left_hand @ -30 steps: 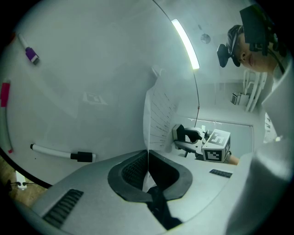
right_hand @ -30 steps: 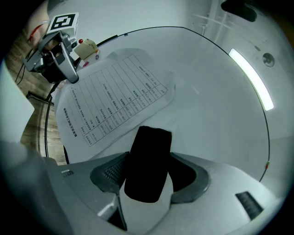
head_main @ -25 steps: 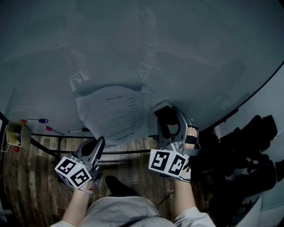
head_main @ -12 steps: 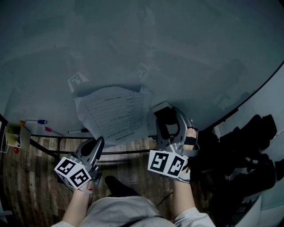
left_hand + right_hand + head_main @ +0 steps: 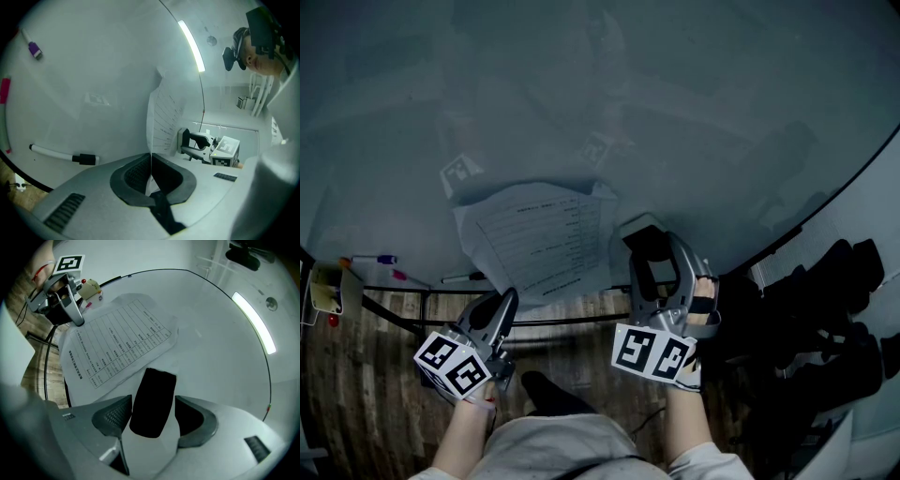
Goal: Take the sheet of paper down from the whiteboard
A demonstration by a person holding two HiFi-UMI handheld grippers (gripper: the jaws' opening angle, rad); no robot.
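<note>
Against a second ago almost nothing differs: both grippers keep their places. The sheet of paper [image 5: 539, 246] hangs low on the whiteboard [image 5: 703, 112], between them. The left gripper [image 5: 506, 302] has its jaws closed on the sheet's near left edge, and its own view shows the paper edge-on between them. The right gripper [image 5: 153, 398] stands wide around a black block [image 5: 157, 380] at the sheet's right side. Whether its pads press the block I cannot tell. Only the right gripper view shows the sheet's printed lines.

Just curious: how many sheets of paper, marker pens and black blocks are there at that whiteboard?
sheet of paper: 1
marker pens: 3 (purple-capped, pink, black-capped)
black block: 1
Total: 5
</note>
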